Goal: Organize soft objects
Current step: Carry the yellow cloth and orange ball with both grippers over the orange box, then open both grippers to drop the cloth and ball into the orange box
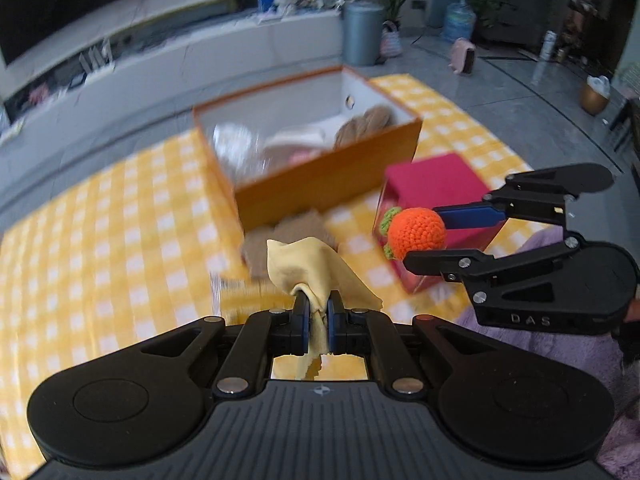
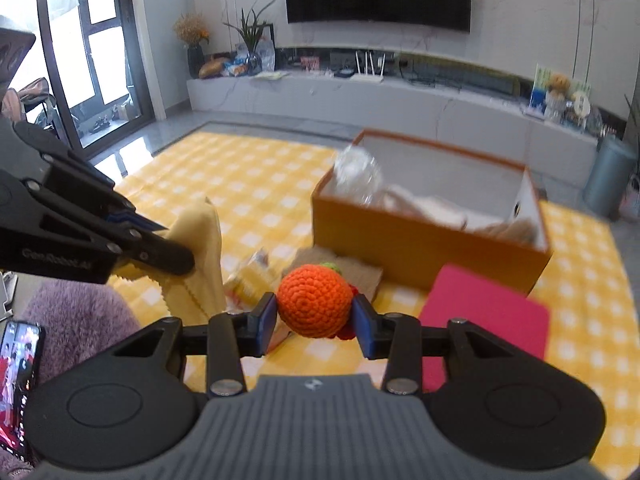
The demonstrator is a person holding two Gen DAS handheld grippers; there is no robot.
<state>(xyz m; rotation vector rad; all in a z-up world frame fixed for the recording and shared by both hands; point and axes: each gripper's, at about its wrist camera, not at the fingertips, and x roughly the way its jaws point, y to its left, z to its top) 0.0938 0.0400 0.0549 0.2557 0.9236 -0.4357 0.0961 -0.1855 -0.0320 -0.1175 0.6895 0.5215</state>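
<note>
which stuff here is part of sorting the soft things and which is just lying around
Part of the job:
yellow cloth, in left claw
crochet orange, in right claw
orange box

Lying about:
pink box
phone
bin

A: We've got the left gripper (image 1: 318, 312) pinched tight, jaws nearly together on the yellow cloth (image 1: 308, 264), pointing steeply down.

B: And our right gripper (image 2: 315, 316)?

A: Jaws partway apart, both blue pads (image 2: 267, 318) pressing the orange crochet ball (image 2: 314, 300). It points less steeply down, just right of the left one.
</note>
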